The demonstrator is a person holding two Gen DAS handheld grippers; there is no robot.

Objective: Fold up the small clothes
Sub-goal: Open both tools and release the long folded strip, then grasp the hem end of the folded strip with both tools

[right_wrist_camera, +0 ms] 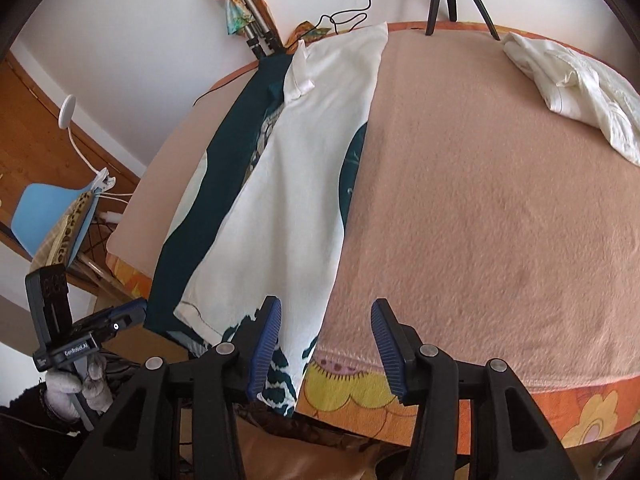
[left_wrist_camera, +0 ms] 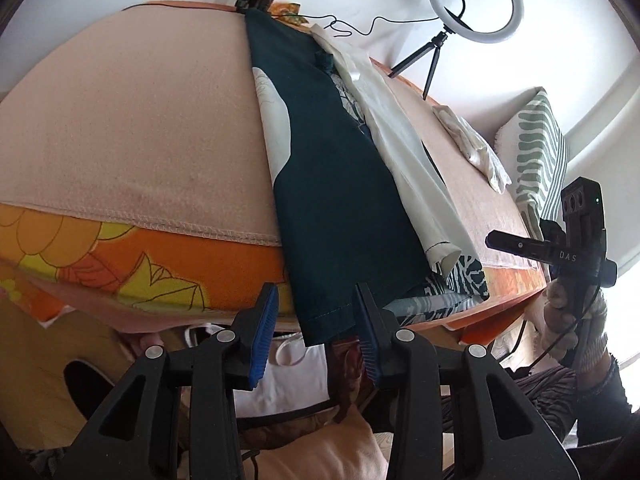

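Observation:
A dark green garment (left_wrist_camera: 332,184) with a pale print lies in a long strip across the pink blanket (left_wrist_camera: 132,128), its hem hanging over the near edge. A white garment (right_wrist_camera: 296,184) lies along it, partly on top. My left gripper (left_wrist_camera: 316,332) is open, its blue pads on either side of the green hem, not touching. My right gripper (right_wrist_camera: 326,348) is open at the near edge, just right of the white garment's hanging end. A crumpled white garment (right_wrist_camera: 576,88) lies at the far right of the blanket.
A ring light (left_wrist_camera: 474,0) on a small tripod stands at the far edge. A tripod (right_wrist_camera: 248,28) leans at the wall. An orange floral sheet (right_wrist_camera: 440,396) covers the near edge. A striped pillow (left_wrist_camera: 536,148) lies right; a blue chair (right_wrist_camera: 44,216) stands left.

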